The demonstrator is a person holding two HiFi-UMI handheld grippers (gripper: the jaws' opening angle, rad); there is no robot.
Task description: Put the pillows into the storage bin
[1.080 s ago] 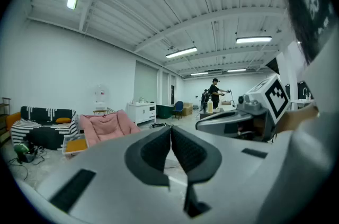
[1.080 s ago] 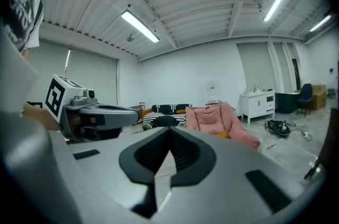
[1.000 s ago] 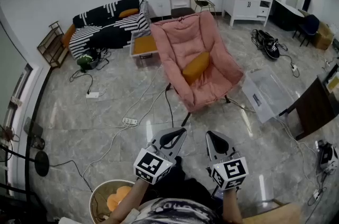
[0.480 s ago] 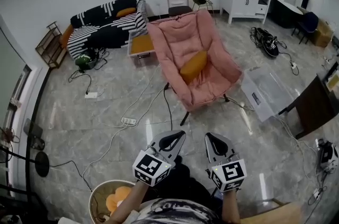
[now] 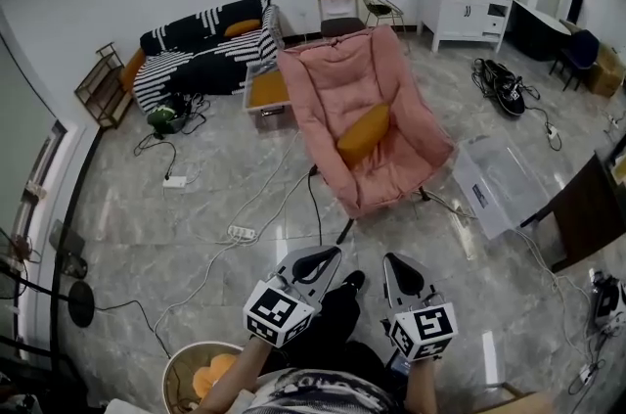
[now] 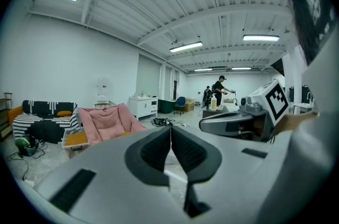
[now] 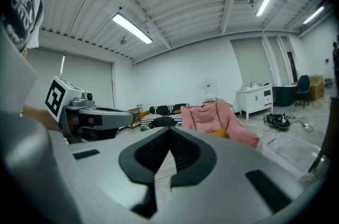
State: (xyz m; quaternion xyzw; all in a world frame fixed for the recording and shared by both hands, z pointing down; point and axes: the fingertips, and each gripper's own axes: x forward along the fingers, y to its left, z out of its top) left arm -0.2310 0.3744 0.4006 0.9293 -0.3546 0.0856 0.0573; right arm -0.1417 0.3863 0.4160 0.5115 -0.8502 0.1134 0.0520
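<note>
An orange pillow lies on the seat of a pink folding chair in the middle of the room. Another orange pillow rests on the black-and-white striped sofa. A clear plastic storage bin stands on the floor right of the chair. My left gripper and right gripper are held side by side low in the head view, well short of the chair. Both are shut with nothing between the jaws. The left gripper view shows its own closed tips, and the right gripper view shows the same.
Cables and a power strip trail across the marble floor between me and the chair. A round basket holding something orange stands at my lower left. A low orange-topped table, a white cabinet and a dark desk border the room.
The chair and bin have shifted slightly right in the head view. A shoe now shows between the grippers. Both grippers stay shut and side by side.
</note>
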